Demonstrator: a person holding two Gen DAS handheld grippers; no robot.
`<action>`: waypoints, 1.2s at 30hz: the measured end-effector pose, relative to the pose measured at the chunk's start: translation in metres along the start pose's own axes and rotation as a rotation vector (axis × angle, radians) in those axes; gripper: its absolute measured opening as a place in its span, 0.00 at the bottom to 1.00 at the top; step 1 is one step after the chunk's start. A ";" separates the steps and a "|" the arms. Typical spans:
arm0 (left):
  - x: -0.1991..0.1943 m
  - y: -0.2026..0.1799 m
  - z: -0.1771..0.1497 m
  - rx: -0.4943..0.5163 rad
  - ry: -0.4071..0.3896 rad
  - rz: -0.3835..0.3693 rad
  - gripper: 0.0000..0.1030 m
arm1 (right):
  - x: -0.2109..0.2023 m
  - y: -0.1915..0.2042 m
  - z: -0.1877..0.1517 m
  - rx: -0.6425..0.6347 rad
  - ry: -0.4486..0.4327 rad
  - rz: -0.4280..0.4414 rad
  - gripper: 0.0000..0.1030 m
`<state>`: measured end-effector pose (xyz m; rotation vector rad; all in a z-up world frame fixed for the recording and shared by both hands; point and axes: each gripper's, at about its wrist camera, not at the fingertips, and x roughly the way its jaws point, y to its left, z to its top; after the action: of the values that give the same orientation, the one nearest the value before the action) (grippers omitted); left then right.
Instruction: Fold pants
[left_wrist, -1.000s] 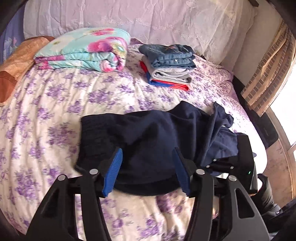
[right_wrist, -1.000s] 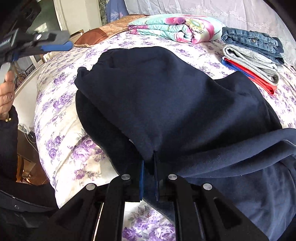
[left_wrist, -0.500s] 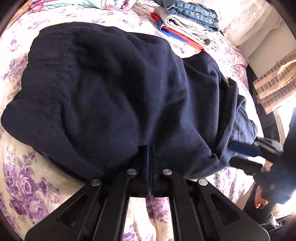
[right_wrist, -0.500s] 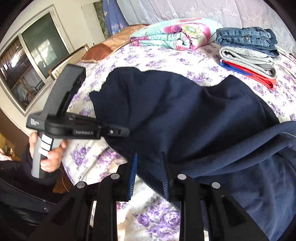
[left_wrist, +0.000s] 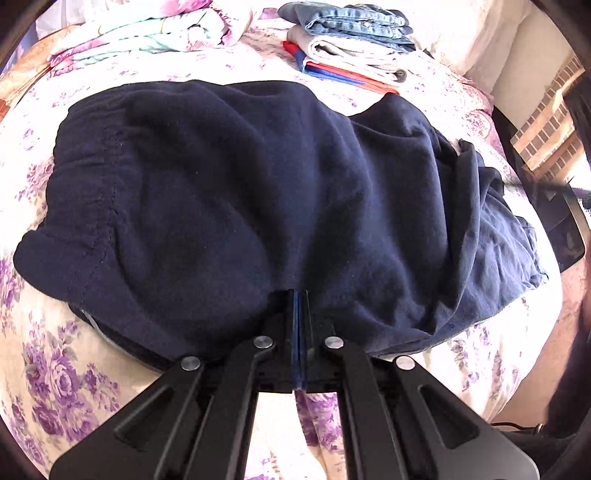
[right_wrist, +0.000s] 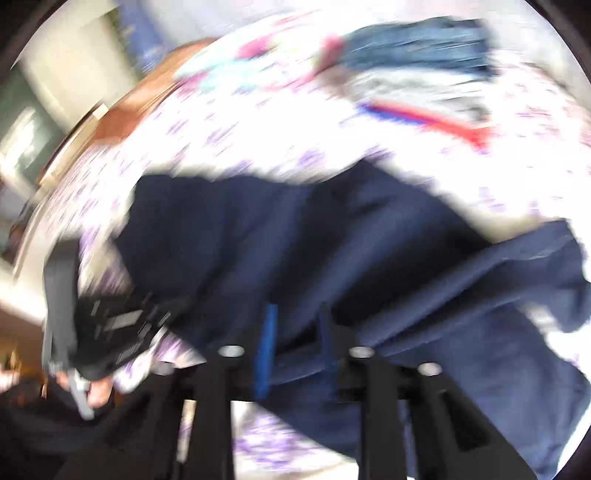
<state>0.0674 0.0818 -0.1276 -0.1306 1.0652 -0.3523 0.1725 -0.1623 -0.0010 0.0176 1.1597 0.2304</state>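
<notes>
At the near edge of the bed (left_wrist: 55, 369), your left gripper (left_wrist: 298, 295) has its jaws pressed together, pinching the navy pants (left_wrist: 240, 203) lying across the floral sheet. Your right gripper (right_wrist: 295, 321) has just been opening, jaws spread, no cloth visibly clamped. Folded clothes (left_wrist: 354, 40) sit by the far edge.

My right wrist view is smeared throughout, so the folded stack of jeans and grey cloth (right_wrist: 417, 70) reads only as streaks. On my left view, the dark navy fleece pants (left_wrist: 258, 192) hide the left claw's (left_wrist: 298, 295) tips.
</notes>
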 end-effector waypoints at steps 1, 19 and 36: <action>0.000 0.000 0.000 0.001 -0.006 -0.005 0.01 | -0.005 -0.030 0.021 0.077 0.003 -0.072 0.52; 0.003 -0.002 0.003 0.035 -0.011 -0.016 0.01 | 0.108 -0.262 0.103 0.637 0.308 -0.402 0.52; 0.003 -0.003 0.003 0.037 -0.011 -0.011 0.01 | -0.028 -0.260 0.038 0.592 -0.031 -0.269 0.13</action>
<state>0.0709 0.0773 -0.1275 -0.1052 1.0471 -0.3804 0.2414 -0.4178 0.0055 0.3828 1.1511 -0.3548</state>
